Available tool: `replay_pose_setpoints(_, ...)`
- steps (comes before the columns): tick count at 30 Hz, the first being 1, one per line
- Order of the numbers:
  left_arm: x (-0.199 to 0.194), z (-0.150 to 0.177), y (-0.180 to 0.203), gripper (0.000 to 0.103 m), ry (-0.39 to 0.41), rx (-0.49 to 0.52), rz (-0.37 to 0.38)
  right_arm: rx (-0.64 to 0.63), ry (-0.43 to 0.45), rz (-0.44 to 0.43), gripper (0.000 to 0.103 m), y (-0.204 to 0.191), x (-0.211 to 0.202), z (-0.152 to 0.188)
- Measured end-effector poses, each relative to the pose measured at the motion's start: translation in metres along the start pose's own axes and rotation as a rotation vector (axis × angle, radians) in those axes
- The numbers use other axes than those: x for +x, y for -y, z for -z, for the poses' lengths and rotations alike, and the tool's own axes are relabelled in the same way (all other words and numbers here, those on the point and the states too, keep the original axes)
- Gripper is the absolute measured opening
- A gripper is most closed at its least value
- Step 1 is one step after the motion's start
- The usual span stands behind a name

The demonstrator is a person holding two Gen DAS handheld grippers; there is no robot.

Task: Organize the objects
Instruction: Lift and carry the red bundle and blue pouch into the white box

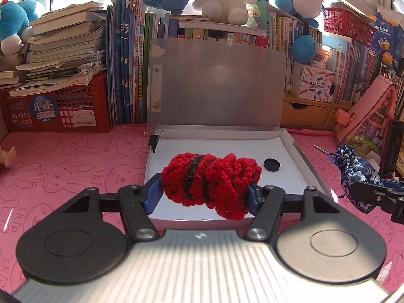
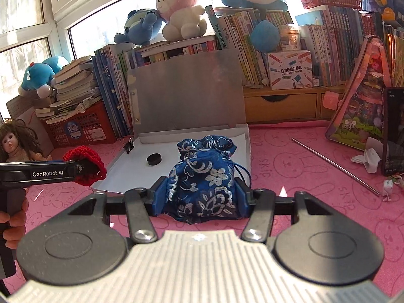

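Two grippers are each holding one item near the open box. The left gripper is clamping the red knitted bundle between its blue fingers, with the bundle hanging above the front edge of the box's white floor. The right gripper is squeezing the blue brocade pouch between its fingers, and the pouch is sitting in front of the box's near right corner. A black round disc is lying inside the box, and a black binder clip is gripping its left wall. The lid is standing upright against the books. The box is resting on the pink tabletop. A metal rod is lying on the tabletop to the right, well apart from the box.
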State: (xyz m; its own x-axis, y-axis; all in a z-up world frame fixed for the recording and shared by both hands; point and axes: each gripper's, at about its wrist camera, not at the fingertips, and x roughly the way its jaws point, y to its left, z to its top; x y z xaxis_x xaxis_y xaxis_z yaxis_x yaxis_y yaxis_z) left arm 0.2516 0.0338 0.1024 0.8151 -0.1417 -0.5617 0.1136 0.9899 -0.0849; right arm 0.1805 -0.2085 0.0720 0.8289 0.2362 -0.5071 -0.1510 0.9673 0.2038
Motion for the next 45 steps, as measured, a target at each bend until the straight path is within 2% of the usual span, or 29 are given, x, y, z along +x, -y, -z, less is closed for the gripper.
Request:
replay_pose_setpoints(5, 0.038, -0.015, -0.005, 0.069, -0.032, -0.030, -0.003, 0.038, -0.047, -0.026, 0.058, 0.009, 0.033, -0.021)
replay_pose_setpoints(9, 0.066, -0.025, -0.004, 0.069, -0.050, -0.018, -0.007, 0.076, -0.083, -0.028, 0.058, 0.015, 0.058, -0.034)
replay_pose_setpoints(16, 0.104, -0.037, -0.009, 0.069, -0.055, -0.049, 0.011, 0.147, -0.153, -0.018, 0.058, 0.028, 0.105, -0.052)
replay_pose_setpoints(19, 0.119, -0.041, -0.009, 0.069, -0.067, -0.044, 0.000, 0.148, -0.162, 0.013, 0.058, 0.031, 0.122, -0.058)
replay_pose_setpoints(29, 0.153, -0.044, -0.015, 0.069, -0.088, -0.033, -0.044, 0.131, -0.174, 0.046, 0.058, 0.030, 0.165, -0.064)
replay_pose_setpoints(45, 0.186, -0.041, -0.017, 0.070, -0.133, -0.033, -0.073, 0.132, -0.210, 0.090, 0.058, 0.033, 0.203, -0.059)
